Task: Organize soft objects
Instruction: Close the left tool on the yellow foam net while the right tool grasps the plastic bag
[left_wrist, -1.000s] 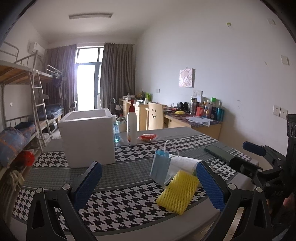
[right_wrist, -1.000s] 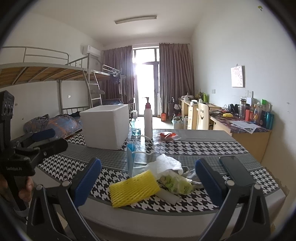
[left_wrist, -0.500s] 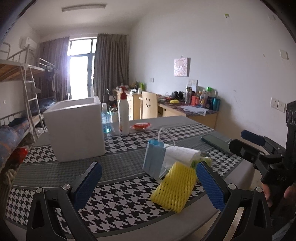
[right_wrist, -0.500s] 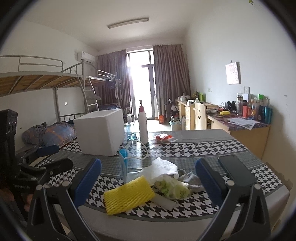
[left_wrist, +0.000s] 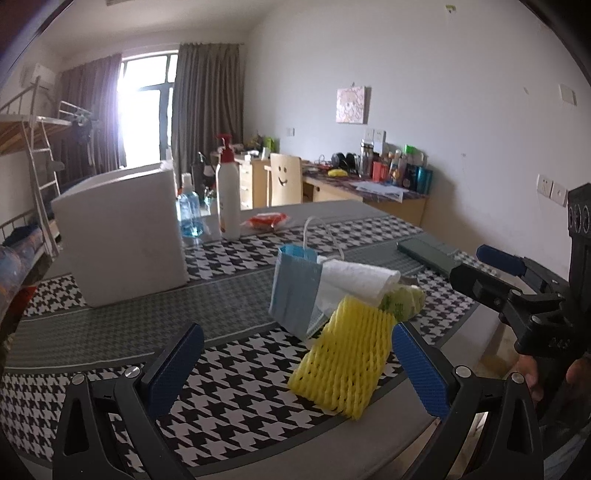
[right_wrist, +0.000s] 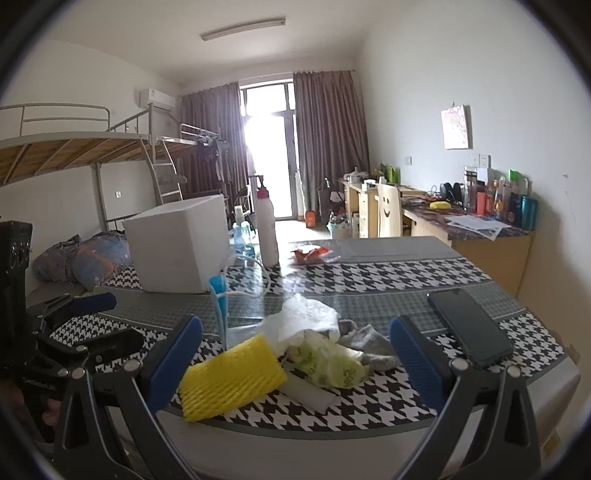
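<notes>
A pile of soft things lies near the table's front edge: a yellow foam net (left_wrist: 345, 363) (right_wrist: 231, 378), a blue face mask (left_wrist: 293, 290) (right_wrist: 218, 295), white tissue (left_wrist: 360, 278) (right_wrist: 303, 319), a green printed bag (left_wrist: 402, 301) (right_wrist: 328, 365) and a grey sock (right_wrist: 369, 343). My left gripper (left_wrist: 295, 373) is open, its blue fingers either side of the foam net and short of it. My right gripper (right_wrist: 291, 363) is open too, framing the pile from the table's edge. Each gripper shows in the other's view, held by a hand.
A white foam box (left_wrist: 118, 236) (right_wrist: 177, 247) stands at the back left, with a pump bottle (left_wrist: 227, 199) (right_wrist: 267, 229) and a blue bottle (left_wrist: 188, 216) beside it. A dark phone (right_wrist: 469, 336) (left_wrist: 428, 254) lies at the right, an orange packet (left_wrist: 267, 219) farther back.
Both grippers have moved closer to the pile, which now looks larger. The left view has swung leftward round it. Both stay open.
</notes>
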